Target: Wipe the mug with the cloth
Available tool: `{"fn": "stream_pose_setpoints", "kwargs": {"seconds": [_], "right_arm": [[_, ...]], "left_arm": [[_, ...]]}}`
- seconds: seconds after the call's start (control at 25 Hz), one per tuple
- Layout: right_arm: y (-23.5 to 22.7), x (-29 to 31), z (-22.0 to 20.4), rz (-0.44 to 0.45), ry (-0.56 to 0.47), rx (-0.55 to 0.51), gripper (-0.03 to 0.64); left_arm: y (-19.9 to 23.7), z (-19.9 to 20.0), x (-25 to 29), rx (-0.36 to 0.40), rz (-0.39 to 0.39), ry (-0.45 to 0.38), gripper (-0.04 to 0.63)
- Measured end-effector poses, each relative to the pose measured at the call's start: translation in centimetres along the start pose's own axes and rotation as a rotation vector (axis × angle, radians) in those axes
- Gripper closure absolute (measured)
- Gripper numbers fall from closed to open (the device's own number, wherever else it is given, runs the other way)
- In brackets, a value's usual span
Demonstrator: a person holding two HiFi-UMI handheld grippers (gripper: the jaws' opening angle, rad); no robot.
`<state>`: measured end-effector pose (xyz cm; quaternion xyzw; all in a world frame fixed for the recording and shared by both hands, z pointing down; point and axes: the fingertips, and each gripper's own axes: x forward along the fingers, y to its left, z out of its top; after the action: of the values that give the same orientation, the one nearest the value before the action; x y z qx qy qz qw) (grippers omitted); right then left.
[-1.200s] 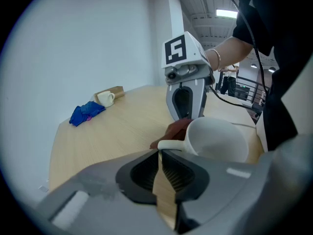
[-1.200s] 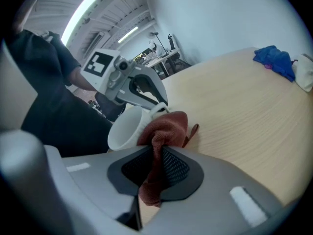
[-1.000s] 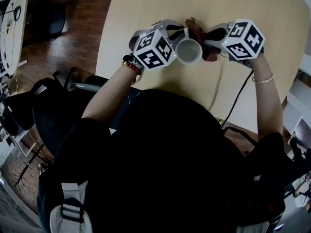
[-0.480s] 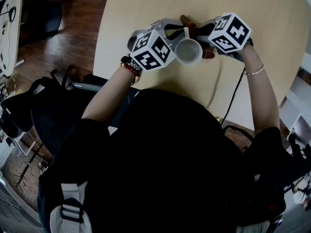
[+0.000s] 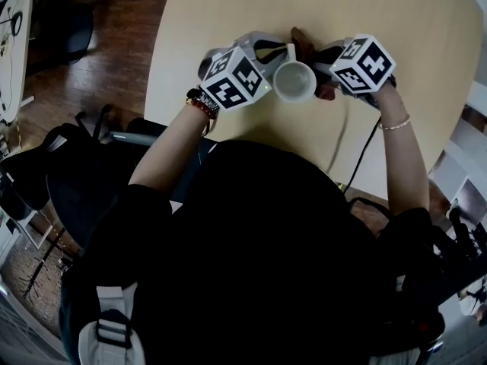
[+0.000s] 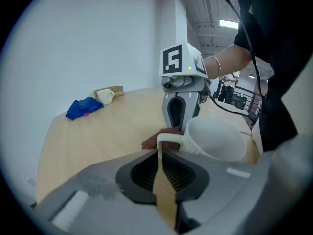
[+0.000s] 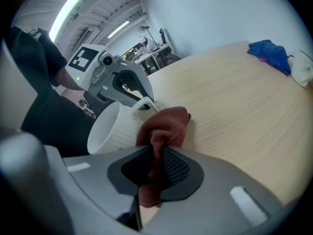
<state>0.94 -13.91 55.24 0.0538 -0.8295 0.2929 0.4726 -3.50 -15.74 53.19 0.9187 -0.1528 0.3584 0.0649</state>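
Observation:
A white ribbed mug (image 5: 294, 80) stands upright on the light wooden table (image 5: 228, 14). My left gripper (image 5: 283, 52) is shut on the mug's handle (image 6: 166, 142), the handle pinched edge-on between the pads. My right gripper (image 5: 318, 61) is shut on a reddish-brown cloth (image 7: 164, 126). The bunched cloth presses against the mug's outer wall (image 7: 115, 129), on the side next to the handle. In the left gripper view the cloth (image 6: 157, 137) shows behind the mug (image 6: 215, 138), under the right gripper (image 6: 182, 102). The mug's inside looks empty.
A blue cloth (image 6: 84, 106), a second small white mug (image 6: 105, 96) and a brown box lie at the table's far end, also seen as the blue cloth (image 7: 269, 53) in the right gripper view. A black cable (image 5: 361, 158) hangs off the table's near edge. Dark chairs (image 5: 46, 173) stand left.
The right gripper with the cloth slid left and away along the mug's side, then came back a little toward me. The left gripper and mug barely shifted.

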Motion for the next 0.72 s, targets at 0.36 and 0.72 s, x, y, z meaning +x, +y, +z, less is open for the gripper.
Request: {"fn": "stream_pose_setpoints", "kwargs": {"seconds": [0.36, 0.72], "right_arm": [[2.1, -1.2, -6.2, -0.152, -0.151, 0.152, 0.555], [3.3, -5.6, -7.2, -0.389, -0.475, 0.254, 0.466]], "left_arm": [[0.9, -2.8, -3.3, -0.166, 0.050, -0.041, 0.578], [0.5, 1.4, -9.6, -0.342, 0.074, -0.278, 0.575]]}}
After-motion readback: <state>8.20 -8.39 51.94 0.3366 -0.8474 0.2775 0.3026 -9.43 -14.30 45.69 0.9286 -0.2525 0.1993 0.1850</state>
